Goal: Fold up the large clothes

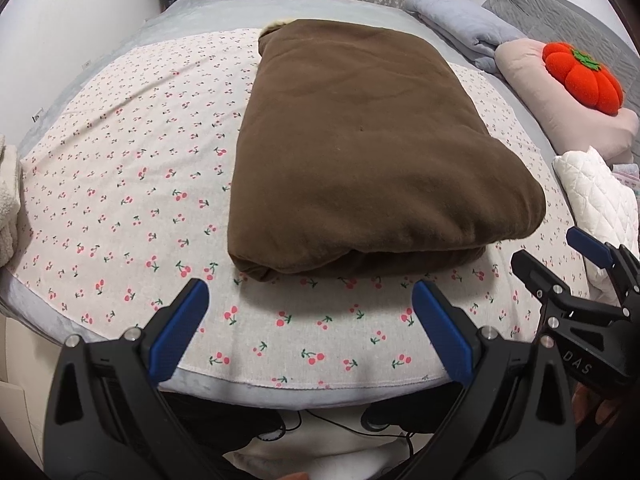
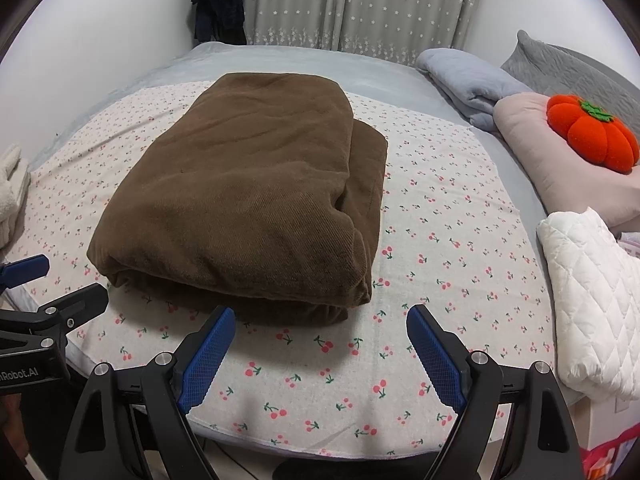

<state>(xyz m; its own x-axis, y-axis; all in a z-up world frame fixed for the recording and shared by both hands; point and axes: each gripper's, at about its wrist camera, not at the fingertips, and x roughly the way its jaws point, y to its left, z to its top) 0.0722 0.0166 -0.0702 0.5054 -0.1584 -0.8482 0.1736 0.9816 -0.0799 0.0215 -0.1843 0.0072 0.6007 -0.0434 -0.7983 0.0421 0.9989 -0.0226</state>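
Note:
A large brown garment (image 1: pixel 360 152) lies folded into a thick rectangle on the cherry-print cloth (image 1: pixel 120 200) that covers the bed. It also shows in the right wrist view (image 2: pixel 248 200), with a lower layer sticking out on its right side. My left gripper (image 1: pixel 310 300) is open and empty, just short of the garment's near edge. My right gripper (image 2: pixel 320 328) is open and empty, near the same edge. The right gripper also shows in the left wrist view (image 1: pixel 560 256), and the left gripper in the right wrist view (image 2: pixel 60 280).
A white quilted pillow (image 2: pixel 592 300), a pink pillow (image 2: pixel 532 144) with an orange pumpkin cushion (image 2: pixel 592 136), and a folded blue-grey blanket (image 2: pixel 472 80) lie along the bed's right side. A white fluffy item (image 2: pixel 12 184) lies at the left edge. Curtains (image 2: pixel 360 4) hang behind.

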